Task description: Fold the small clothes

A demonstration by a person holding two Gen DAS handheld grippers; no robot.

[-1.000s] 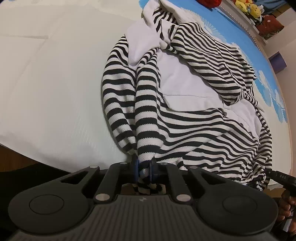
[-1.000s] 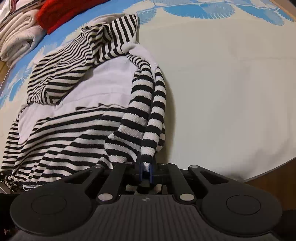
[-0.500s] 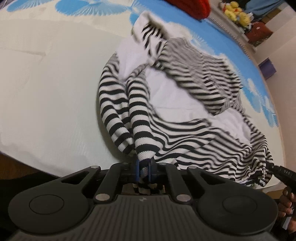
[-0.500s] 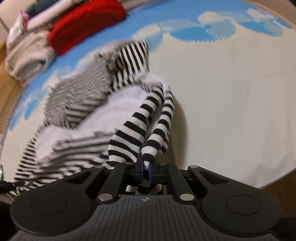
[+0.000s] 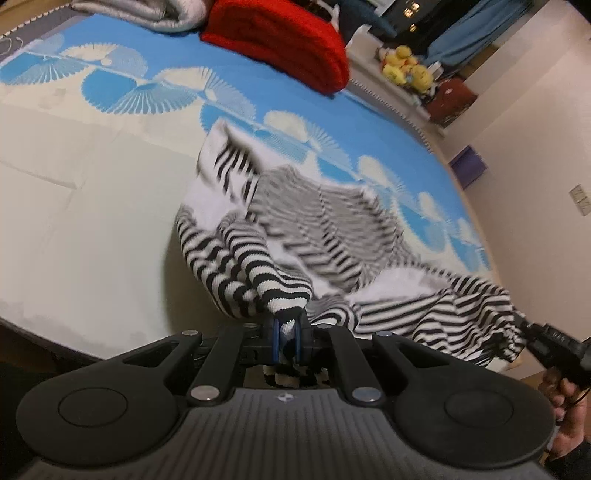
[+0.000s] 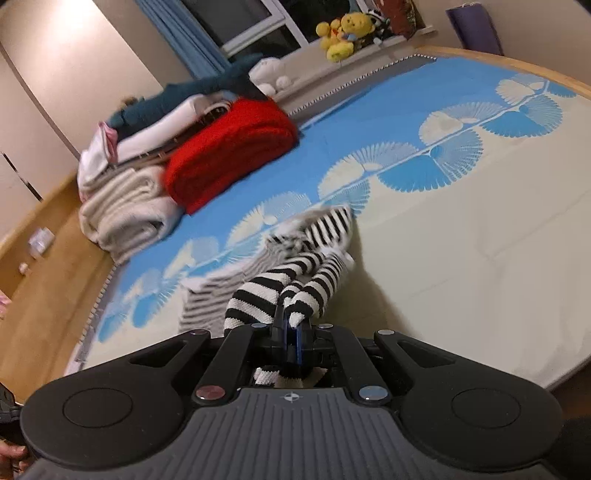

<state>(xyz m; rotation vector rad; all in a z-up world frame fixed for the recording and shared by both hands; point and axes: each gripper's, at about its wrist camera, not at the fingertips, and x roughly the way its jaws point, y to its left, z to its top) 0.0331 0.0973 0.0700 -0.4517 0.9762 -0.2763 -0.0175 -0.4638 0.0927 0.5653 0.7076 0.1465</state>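
A black-and-white striped top (image 5: 332,236) with white panels lies bunched on the bed, blurred with motion. My left gripper (image 5: 286,332) is shut on a striped edge of it and holds that edge lifted off the bed. My right gripper (image 6: 291,332) is shut on another striped edge of the same top (image 6: 295,273), also lifted. The right gripper's body (image 5: 550,339) and the hand holding it show at the right edge of the left wrist view. The rest of the top trails away from both grippers onto the bed.
The bed cover (image 6: 461,258) is cream near me and blue with white fan shapes further back. A folded red blanket (image 6: 229,147), cream and white folded blankets (image 6: 122,210) and a dark plush lie at the far side. Yellow plush toys (image 6: 340,33) sit on a ledge.
Both grippers have lifted and tilted up with the striped top held in them. The top has risen and bunched, and the far side of the bed and room have come into view.
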